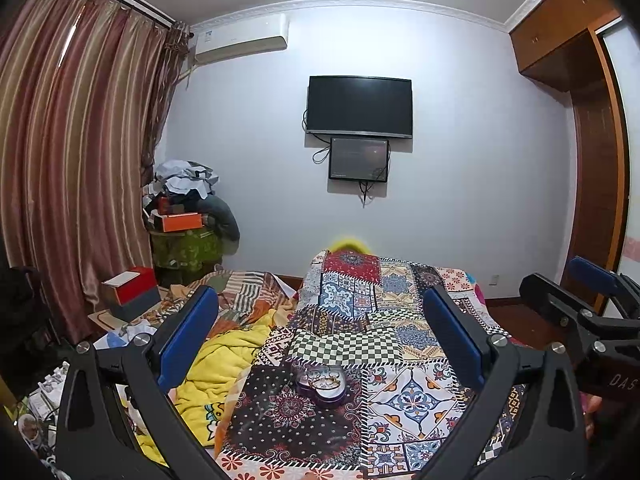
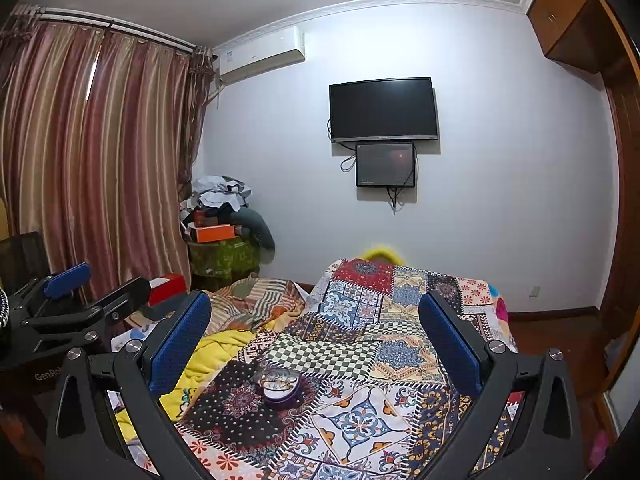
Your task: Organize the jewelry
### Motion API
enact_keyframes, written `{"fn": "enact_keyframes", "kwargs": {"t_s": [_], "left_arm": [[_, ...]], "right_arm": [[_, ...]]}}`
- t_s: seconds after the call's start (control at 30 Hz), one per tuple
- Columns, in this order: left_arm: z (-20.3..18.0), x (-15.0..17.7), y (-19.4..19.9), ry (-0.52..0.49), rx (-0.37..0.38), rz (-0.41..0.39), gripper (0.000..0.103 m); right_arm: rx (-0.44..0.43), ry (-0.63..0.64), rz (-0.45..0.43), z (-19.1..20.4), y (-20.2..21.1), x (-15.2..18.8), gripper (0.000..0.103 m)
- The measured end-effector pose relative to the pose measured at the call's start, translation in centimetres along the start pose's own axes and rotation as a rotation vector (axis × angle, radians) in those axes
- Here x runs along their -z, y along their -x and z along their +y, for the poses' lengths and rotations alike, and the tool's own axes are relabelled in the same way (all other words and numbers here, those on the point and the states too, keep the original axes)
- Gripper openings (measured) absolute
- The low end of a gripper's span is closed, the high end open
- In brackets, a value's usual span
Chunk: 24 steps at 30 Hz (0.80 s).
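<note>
A dark purple heart-shaped jewelry box [image 1: 322, 386] lies open on the patchwork quilt [image 1: 404, 396], with gold-coloured pieces on its pale lining. A clear lid part [image 1: 301, 368] seems to lean at its far left rim. My left gripper [image 1: 320, 328] hovers above and short of the box, open, blue pads wide apart, nothing between them. In the right wrist view the same box [image 2: 280, 389] lies left of centre on the quilt [image 2: 384, 396]. My right gripper [image 2: 316, 330] is open and empty too, held above the bed. Each gripper shows at the edge of the other's view.
A yellow blanket [image 1: 216, 376] and a striped cover [image 1: 248, 300] bunch up left of the quilt. A red and grey box [image 1: 130, 292] sits by the curtain [image 1: 76, 160]. Piled boxes and clothes [image 1: 188, 208] fill the corner. A TV [image 1: 359, 106] hangs on the far wall; a wardrobe [image 1: 592, 160] stands right.
</note>
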<state>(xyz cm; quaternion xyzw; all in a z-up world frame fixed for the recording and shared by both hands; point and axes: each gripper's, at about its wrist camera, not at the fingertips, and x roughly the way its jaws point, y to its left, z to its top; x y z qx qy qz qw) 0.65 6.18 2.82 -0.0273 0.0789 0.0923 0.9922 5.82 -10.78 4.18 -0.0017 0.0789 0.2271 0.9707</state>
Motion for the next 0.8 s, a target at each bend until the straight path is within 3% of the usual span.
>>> {"fn": "enact_keyframes", "kwargs": {"t_s": [0.8], "left_arm": [[-0.09,0.55,-0.69,-0.003,0.021,0.015,0.103]], "right_arm": [[0.012,-0.012,0.018,-0.21,-0.49,0.29,0.103]]}}
